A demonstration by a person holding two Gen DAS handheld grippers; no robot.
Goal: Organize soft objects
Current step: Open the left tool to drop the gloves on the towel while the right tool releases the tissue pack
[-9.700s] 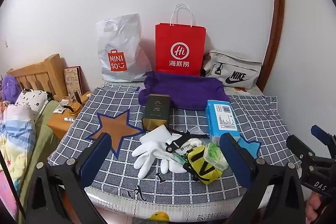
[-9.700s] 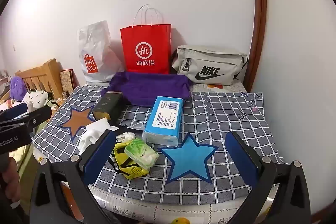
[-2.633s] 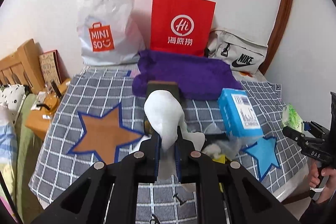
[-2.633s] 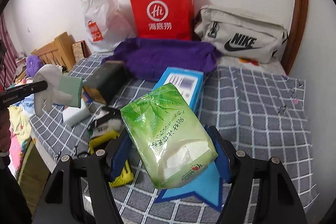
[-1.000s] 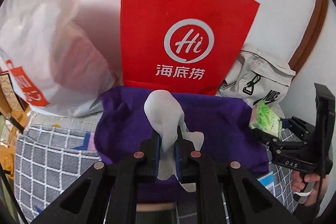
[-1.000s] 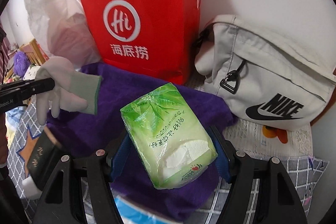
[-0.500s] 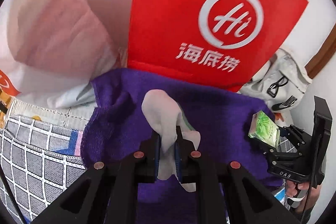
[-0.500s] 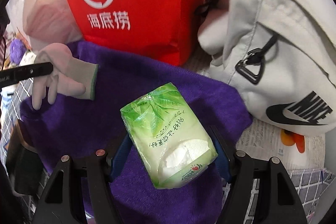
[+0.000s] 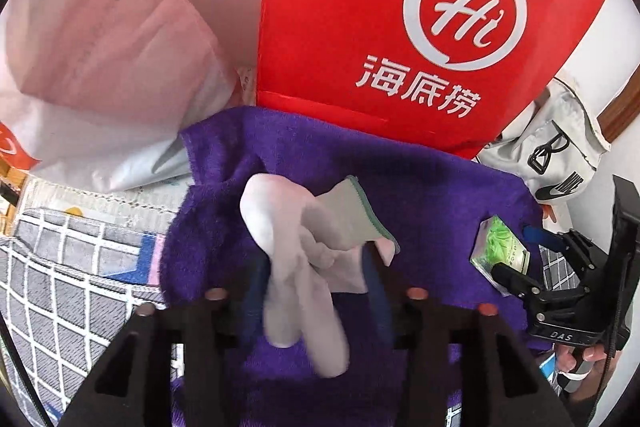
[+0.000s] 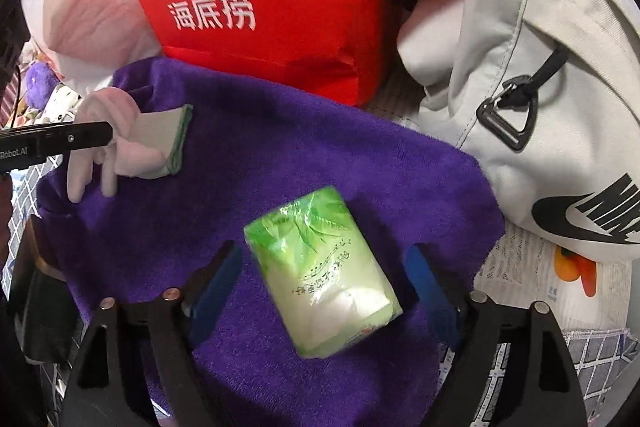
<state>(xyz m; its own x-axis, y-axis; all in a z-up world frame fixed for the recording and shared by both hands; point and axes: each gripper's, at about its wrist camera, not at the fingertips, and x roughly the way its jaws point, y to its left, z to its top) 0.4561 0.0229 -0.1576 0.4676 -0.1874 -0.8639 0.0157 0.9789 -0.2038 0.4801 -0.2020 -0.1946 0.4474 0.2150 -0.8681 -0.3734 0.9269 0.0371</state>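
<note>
A white glove with a green-edged cuff slumps onto the purple towel between the fingers of my left gripper, whose jaws are opening and no longer pinch it. In the right wrist view the green tissue pack lies on the same purple towel between the blue pads of my right gripper; its jaws are opening too, with gaps on both sides of the pack. My left gripper and the glove show at that view's left edge.
Right behind the towel stand a red paper bag, a white plastic bag and a grey Nike bag. The checked bedcover lies to the left. A person's hand holds the right gripper.
Both grippers came down over the purple towel. Their jaws have parted: the glove has sagged out of the left pinch and the tissue pack has dropped from the right pads onto the towel.
</note>
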